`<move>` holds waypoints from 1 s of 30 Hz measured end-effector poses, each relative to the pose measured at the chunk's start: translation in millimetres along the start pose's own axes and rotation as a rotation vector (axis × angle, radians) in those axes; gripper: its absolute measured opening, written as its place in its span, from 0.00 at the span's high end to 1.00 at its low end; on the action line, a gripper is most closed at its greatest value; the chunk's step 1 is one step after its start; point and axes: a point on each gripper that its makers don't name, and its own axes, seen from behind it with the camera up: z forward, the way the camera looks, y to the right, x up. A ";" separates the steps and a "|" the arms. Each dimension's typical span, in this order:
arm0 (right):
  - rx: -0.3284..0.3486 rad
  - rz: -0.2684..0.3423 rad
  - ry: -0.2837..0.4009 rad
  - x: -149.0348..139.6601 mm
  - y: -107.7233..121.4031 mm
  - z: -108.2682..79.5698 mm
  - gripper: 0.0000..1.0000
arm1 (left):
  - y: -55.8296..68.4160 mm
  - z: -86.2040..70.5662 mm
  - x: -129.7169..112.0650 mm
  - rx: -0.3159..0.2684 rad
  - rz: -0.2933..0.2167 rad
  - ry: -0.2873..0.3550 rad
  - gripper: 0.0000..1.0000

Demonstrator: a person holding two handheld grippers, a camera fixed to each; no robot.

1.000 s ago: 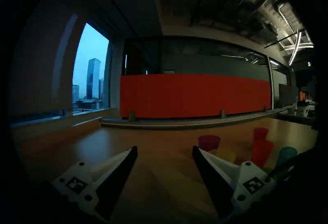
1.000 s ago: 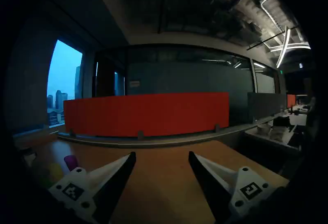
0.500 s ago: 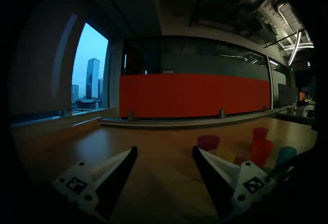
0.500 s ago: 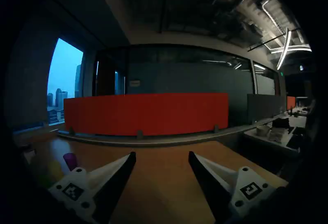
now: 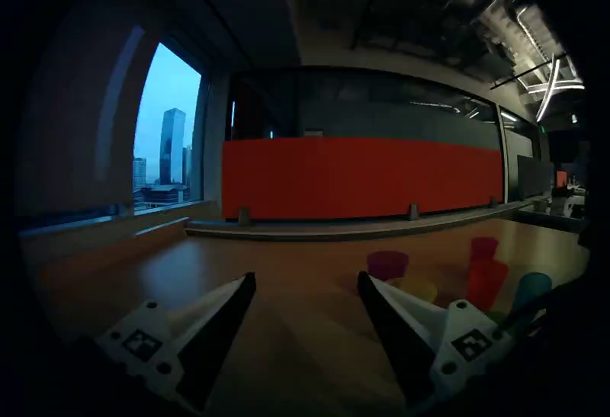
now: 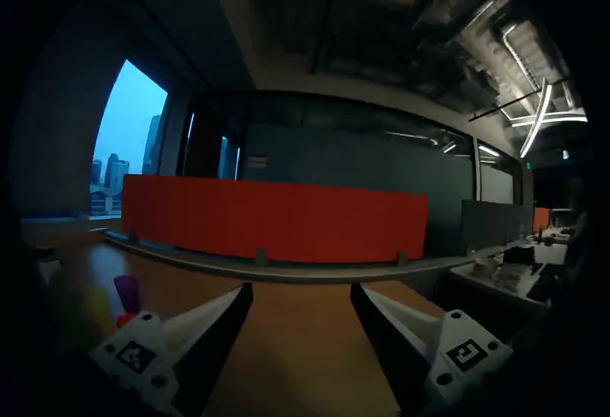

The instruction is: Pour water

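Cups (image 5: 486, 281) stand bunched on the counter (image 5: 290, 261), just right of the left tool (image 5: 305, 276), whose fingers are spread and empty. The right tool (image 6: 301, 287) is likewise apart. In this dim light, a reach risks toppling neighbouring cups.

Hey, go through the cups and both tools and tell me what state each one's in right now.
Left tool: open, holding nothing.
Right tool: open, holding nothing.
Purple cup: upright on the desk, contents too dim to tell.
Yellow cup: upright, partly hidden by the left tool.
Orange cup: upright.
Red cup: upright, behind the orange cup.
Teal cup: upright.
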 end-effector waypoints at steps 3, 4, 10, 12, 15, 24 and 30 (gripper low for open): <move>-0.004 -0.025 0.017 -3.6 -2.4 1.7 0.01 | 0.2 0.0 0.2 0.000 0.000 0.000 0.01; -0.004 -0.028 0.022 -4.6 -3.6 2.3 0.01 | 0.1 0.1 0.1 0.000 -0.001 0.000 0.01; 0.008 -0.015 0.052 -12.1 -12.7 6.4 0.00 | 0.1 0.4 0.2 0.000 0.000 0.000 0.01; 0.020 0.000 0.060 -15.8 -16.5 7.8 0.00 | -0.1 0.1 0.4 0.000 0.000 0.000 0.01; 0.032 0.041 0.057 -25.5 -18.5 10.5 0.00 | 0.0 0.2 0.3 0.000 0.000 0.000 0.01; 0.038 0.075 0.021 -61.5 -18.8 18.7 0.00 | -0.3 -0.4 0.0 0.000 0.000 0.000 0.01; 0.044 0.091 0.013 -73.7 -17.2 20.9 0.00 | -0.3 -0.7 0.1 0.000 0.000 0.000 0.01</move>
